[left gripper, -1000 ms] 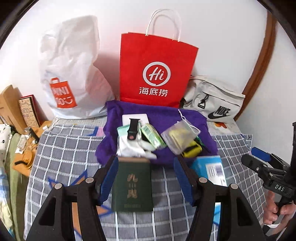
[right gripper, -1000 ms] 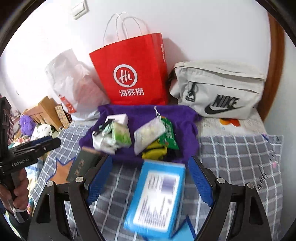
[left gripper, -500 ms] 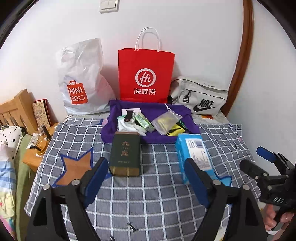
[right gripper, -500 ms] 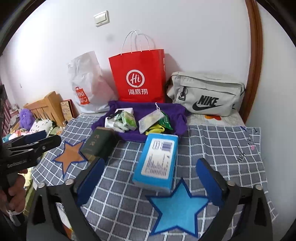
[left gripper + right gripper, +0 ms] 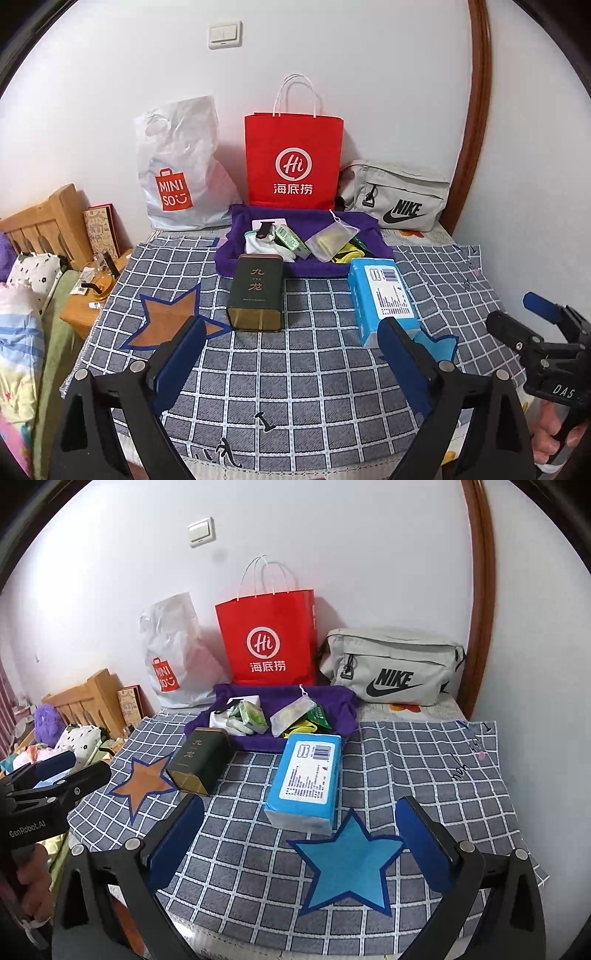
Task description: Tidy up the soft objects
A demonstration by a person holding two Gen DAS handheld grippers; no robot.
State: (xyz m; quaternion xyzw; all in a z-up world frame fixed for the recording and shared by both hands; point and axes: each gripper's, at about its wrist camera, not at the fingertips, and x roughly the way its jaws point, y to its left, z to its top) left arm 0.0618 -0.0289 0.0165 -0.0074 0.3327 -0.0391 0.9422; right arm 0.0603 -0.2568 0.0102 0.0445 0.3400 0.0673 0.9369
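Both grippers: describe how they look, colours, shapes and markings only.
The left gripper and right gripper match: black angular arms studded with silver bolts, each finger faced with a flat blue pad. Seen from the other camera, the left's body reads "GenRobot.AI" and the right's "DAS" in white. Bare hands grip both handles.

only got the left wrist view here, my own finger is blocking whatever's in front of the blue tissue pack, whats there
Observer: In the right wrist view, a blue star patch on the checked cloth sits just in front of the blue tissue pack.
Operator: ok and the right hand-held gripper, i only see it side on, open or shut
Observer: The right hand-held gripper is wide open and holds nothing; the star lies between its two fingers.
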